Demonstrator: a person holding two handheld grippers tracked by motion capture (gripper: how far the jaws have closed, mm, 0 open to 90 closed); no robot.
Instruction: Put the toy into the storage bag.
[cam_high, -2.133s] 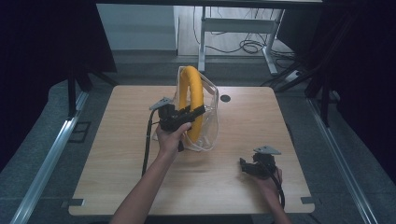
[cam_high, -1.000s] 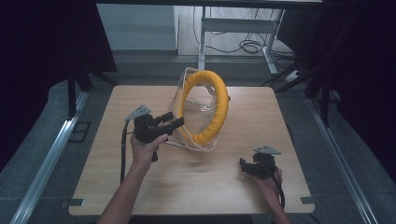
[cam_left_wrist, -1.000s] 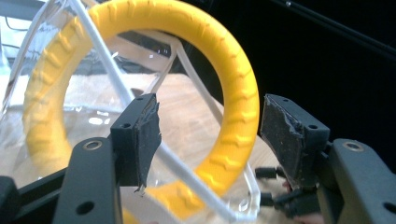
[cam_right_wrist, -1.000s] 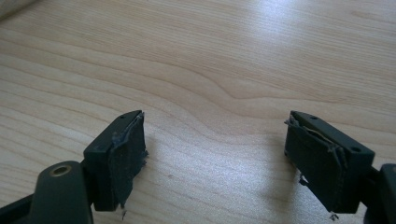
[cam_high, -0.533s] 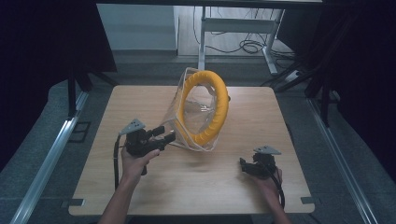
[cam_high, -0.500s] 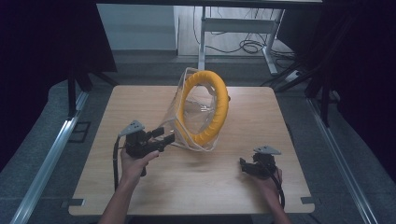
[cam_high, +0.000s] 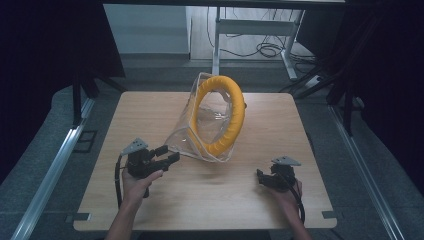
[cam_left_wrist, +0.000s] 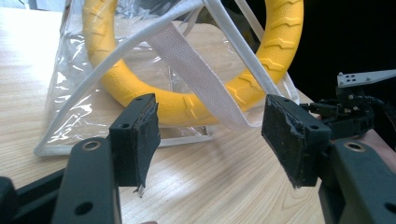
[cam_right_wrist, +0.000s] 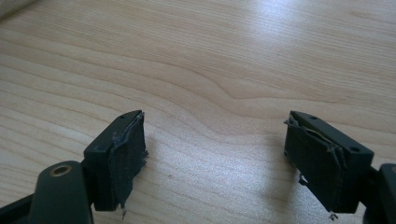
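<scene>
Standing mid-desk (cam_high: 150, 107), the clear plastic bag (cam_high: 187, 137) with white woven straps (cam_left_wrist: 187, 60) holds a ribbed yellow ring (cam_high: 227, 117). Left gripper (cam_high: 167, 155) and right gripper (cam_high: 261, 178) fingers gape, empty.

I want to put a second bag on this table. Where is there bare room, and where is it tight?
Bare wood lies between the left tongs and the right tongs, along the near edge of the table, and at both far corners. It is crowded mid-table, where the clear bag stands with the yellow ring inside, its white strap drooping toward the left tongs.
</scene>
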